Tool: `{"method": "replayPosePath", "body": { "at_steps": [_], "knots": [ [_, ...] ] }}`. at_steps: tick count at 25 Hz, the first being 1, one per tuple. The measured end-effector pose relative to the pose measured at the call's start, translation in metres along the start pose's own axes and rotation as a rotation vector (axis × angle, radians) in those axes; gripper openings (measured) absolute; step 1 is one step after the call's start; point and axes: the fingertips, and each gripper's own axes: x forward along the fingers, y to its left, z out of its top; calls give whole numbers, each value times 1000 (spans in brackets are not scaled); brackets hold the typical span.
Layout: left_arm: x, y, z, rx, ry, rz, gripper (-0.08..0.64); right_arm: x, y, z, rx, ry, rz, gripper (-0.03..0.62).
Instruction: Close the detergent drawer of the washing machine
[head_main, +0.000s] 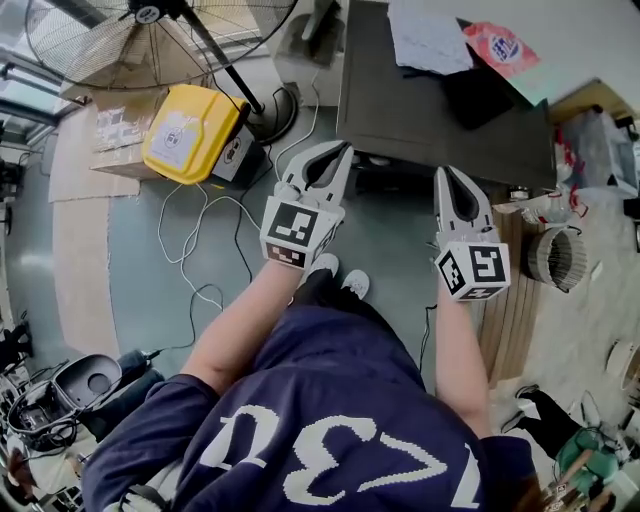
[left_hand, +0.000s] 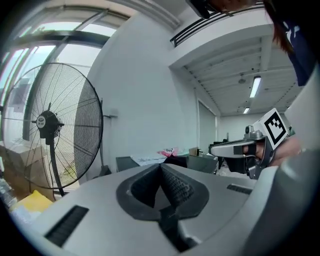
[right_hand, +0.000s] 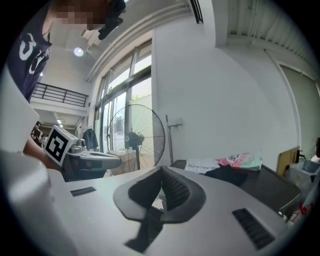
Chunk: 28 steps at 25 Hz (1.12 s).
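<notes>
- Detergent drawer: none of the three views shows it or a washing machine, so its place cannot be told.
- Dark table (head_main: 430, 120): the head view shows its top from above, beyond both grippers. The right gripper view shows it side-on at the right. The left gripper view shows only a low far edge.
- Pedestal fan (head_main: 150, 30): top left in the head view. Both gripper views show it upright in front of tall windows, which the head view does not show.
- Person: a navy shirt with white numerals (head_main: 330, 430), both forearms stretched forward, seen whole in the head view only.
- Yellow container (head_main: 190, 132): beside the fan base, lying on cardboard. The left gripper view shows only a yellow corner of it.
- Left gripper (head_main: 340, 155): jaws clenched together, nothing between the pads.
- Right gripper (head_main: 447, 178): jaws likewise clenched and empty, held beside the left gripper and apart from it. Each gripper view shows the other gripper side-on.
- Pink packet (head_main: 500, 45): on the table, beside white papers (head_main: 428, 38).
</notes>
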Motion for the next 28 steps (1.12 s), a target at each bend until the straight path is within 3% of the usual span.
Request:
{"method": "replayPosePath", "body": {
  "at_steps": [6,11,17,28],
  "knots": [
    [-28,-13,40,11,-71,17,18,-30,24,57,-4,-102,10,15],
    [-49,-18,61,7,-116,38,18,-50,40,82,-23,-155,21,15],
    [-67,-28,72,8,-167,40,18,-66,44,98,-43,-203,5,14],
    [-70,-34,84,11,-184,44,18,-74,46,108,-75,-209,7,14]
  ]
}}
